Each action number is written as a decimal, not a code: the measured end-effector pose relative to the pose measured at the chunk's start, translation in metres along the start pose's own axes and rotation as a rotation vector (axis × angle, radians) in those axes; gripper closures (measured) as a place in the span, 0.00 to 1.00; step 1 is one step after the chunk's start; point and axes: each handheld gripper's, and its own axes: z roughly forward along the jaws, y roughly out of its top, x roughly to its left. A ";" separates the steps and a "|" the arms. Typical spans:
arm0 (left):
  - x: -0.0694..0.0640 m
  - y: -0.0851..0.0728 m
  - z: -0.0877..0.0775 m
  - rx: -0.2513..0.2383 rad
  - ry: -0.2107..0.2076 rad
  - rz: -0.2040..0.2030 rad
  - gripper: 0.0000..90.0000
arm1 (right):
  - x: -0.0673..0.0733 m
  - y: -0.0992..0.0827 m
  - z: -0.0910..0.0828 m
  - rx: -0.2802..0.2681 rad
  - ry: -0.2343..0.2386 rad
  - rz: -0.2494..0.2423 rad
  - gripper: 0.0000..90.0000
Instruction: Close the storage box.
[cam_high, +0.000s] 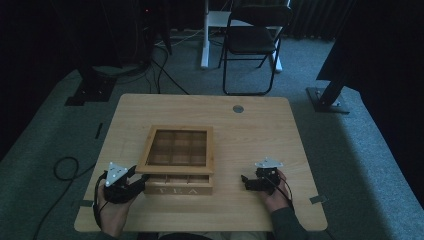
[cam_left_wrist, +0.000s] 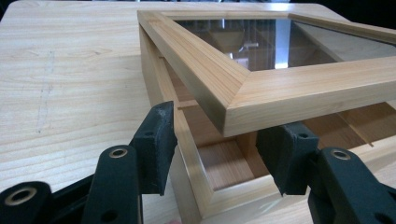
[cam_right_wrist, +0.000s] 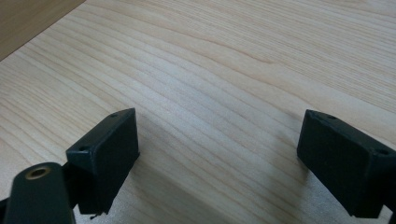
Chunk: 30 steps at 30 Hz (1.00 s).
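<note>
**Tea box lid is part way up, so let's go easy on it**

The wooden tea box (cam_high: 179, 170) sits near our edge of the table (cam_high: 260, 135), a bit left of centre, with its glass-paned lid (cam_left_wrist: 261, 88) lifted off the front edge and the dividers showing underneath. Our left gripper (cam_left_wrist: 215, 154) is at the box's front left corner, jaws spread apart, one outside the side wall and one over the open compartment, gripping nothing yet. Looks like we're opening it, so we'd get a jaw under the lid frame and lift slowly so the box doesn't slide. Our right gripper (cam_high: 260, 182) rests over bare table off to the right, jaws wide apart and empty; we could use it to steady the box
</note>
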 end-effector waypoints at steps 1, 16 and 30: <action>0.000 -0.001 0.000 0.003 0.000 0.001 0.53 | 0.000 0.000 0.000 0.000 0.000 0.000 0.14; -0.003 -0.013 0.000 0.032 -0.013 0.028 0.56 | 0.000 0.000 0.000 0.000 0.000 0.000 0.14; -0.005 -0.023 -0.001 0.078 -0.005 0.048 0.61 | 0.000 0.000 0.000 0.000 0.000 0.000 0.14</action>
